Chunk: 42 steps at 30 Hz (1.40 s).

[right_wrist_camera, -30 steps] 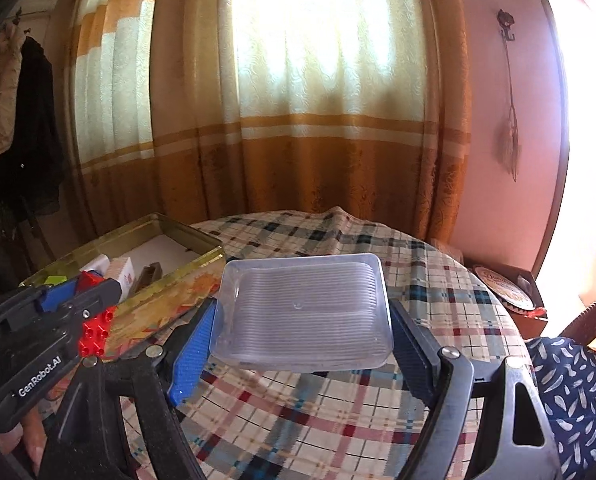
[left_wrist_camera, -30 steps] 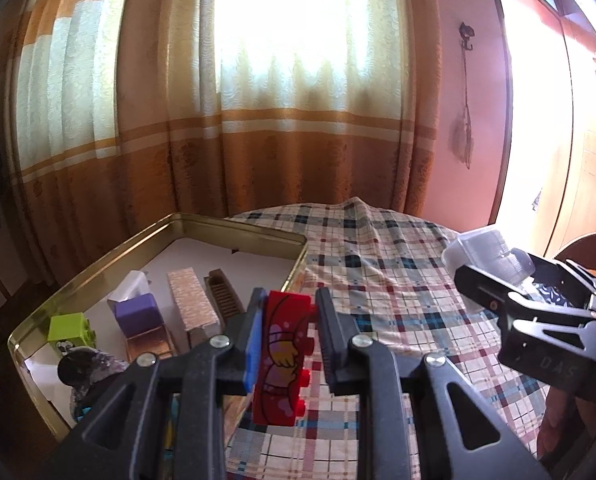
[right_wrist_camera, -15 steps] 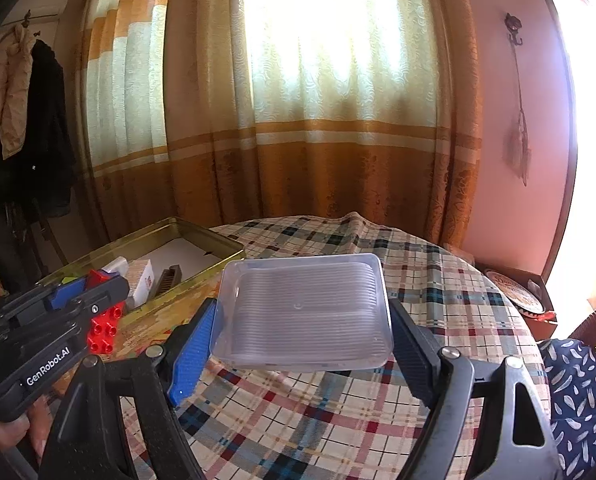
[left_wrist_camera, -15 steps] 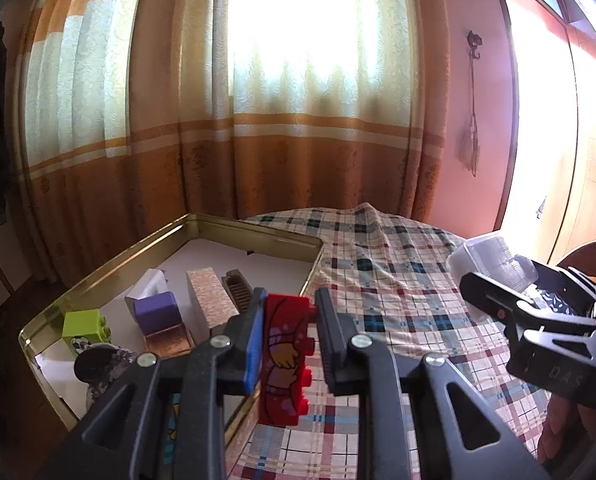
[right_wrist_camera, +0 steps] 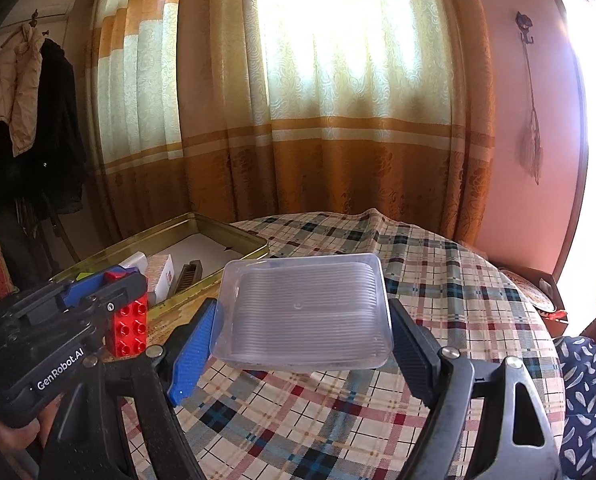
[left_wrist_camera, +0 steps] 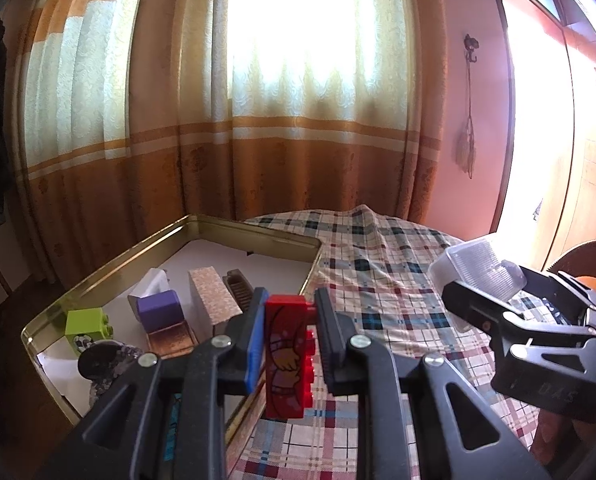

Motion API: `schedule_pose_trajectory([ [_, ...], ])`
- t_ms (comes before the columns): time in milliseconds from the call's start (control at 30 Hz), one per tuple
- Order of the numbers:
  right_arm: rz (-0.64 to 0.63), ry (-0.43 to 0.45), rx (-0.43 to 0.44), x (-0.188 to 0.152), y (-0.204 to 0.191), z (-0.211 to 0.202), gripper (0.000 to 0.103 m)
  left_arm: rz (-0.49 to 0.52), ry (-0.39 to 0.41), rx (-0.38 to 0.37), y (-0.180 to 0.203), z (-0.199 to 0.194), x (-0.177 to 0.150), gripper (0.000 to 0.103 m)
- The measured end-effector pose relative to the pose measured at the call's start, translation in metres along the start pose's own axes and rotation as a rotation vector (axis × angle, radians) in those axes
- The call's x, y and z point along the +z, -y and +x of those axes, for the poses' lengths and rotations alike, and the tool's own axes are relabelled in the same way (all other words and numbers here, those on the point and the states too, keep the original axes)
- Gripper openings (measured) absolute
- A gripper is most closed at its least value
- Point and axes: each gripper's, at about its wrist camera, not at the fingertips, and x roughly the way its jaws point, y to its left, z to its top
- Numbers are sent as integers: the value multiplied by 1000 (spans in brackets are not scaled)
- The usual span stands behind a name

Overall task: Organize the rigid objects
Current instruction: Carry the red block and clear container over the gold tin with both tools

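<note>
Left hand-held gripper is clamped tight on a red toy brick, held upright in the air just past the near edge of the gold tin tray. Right hand-held gripper has its jaws spread wide and gripping a clear plastic container by its sides, up above the plaid-clothed surface. Inside the tray: a green brick, a purple block and a speckled box.
</note>
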Motion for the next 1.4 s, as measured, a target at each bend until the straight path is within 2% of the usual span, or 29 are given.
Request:
schedule_pose_trajectory([
  [300, -25, 15, 17, -1, -12, -3, 83, 32, 48, 6, 5, -9, -1, 22],
  [600, -37, 20, 32, -2, -21, -6, 83, 18, 64, 15, -4, -14, 0, 22],
  [1100, -38, 19, 35, -5, -29, -9, 83, 24, 83, -39, -3, -25, -1, 22],
  [1233, -45, 26, 32, -6, -30, -12, 83, 39, 111, -24, -1, -30, 0, 22],
  [1400, -45, 26, 37, -5, -31, -13, 83, 30, 109, -14, -5, -29, 0, 22],
])
